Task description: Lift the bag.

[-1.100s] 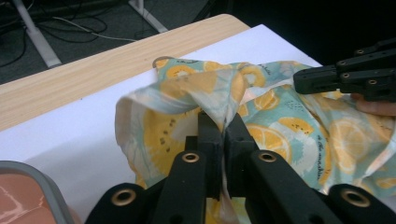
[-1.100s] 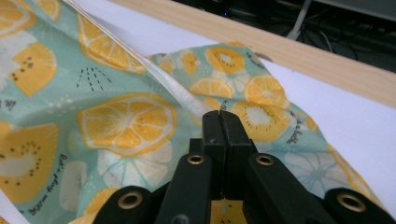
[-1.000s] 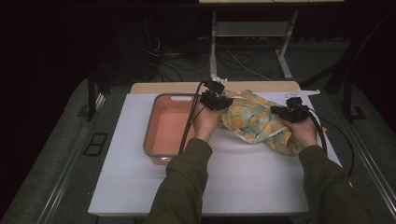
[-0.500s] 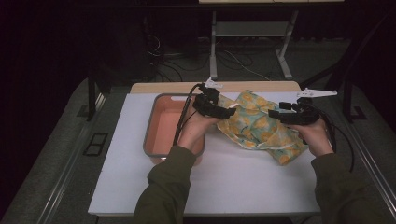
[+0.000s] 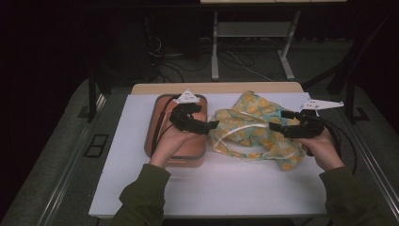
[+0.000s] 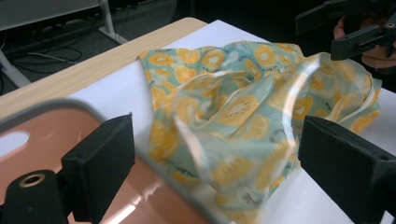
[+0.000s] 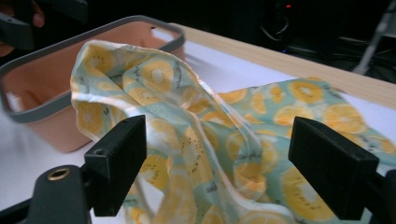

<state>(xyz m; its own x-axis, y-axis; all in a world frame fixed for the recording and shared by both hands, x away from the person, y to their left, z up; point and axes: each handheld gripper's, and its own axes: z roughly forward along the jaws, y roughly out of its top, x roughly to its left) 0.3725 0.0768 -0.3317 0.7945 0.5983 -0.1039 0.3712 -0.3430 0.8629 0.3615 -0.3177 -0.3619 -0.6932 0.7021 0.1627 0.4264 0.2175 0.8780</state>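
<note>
Cloth [image 5: 256, 132], printed with orange slices on pale green and edged with a pale band, lay crumpled on the white counter [image 5: 235, 188], just to the right of a salmon-coloured tray [image 5: 151, 127] with a grey rim. In the high view its left edge lay close against the tray's right wall, and part of it spread flat toward the far edge of the counter.

Left tool [image 5: 200, 123] was held above the tray's right side, its tips pointing toward the cloth. Its jaws had just been opening and stood spread; in the left tool view the cloth [image 6: 243, 121] rose between them, apart from both pads, with the tray's rim [image 6: 70, 105] at lower left. A hand [image 5: 171, 141] held this tool from below, over the tray.

Right tool [image 5: 284, 128] was held over the right end of the cloth, its tips pointing left. Its jaws had likewise just been opening and stood wide apart. In the right tool view a raised fold of cloth [image 7: 187, 126] stood between them, the pads not pressing on it, and the tray [image 7: 42, 107] lay beyond at left. The other hand [image 5: 324, 150] gripped this tool near the counter's right side.

Neither tool pinched the cloth.
</note>
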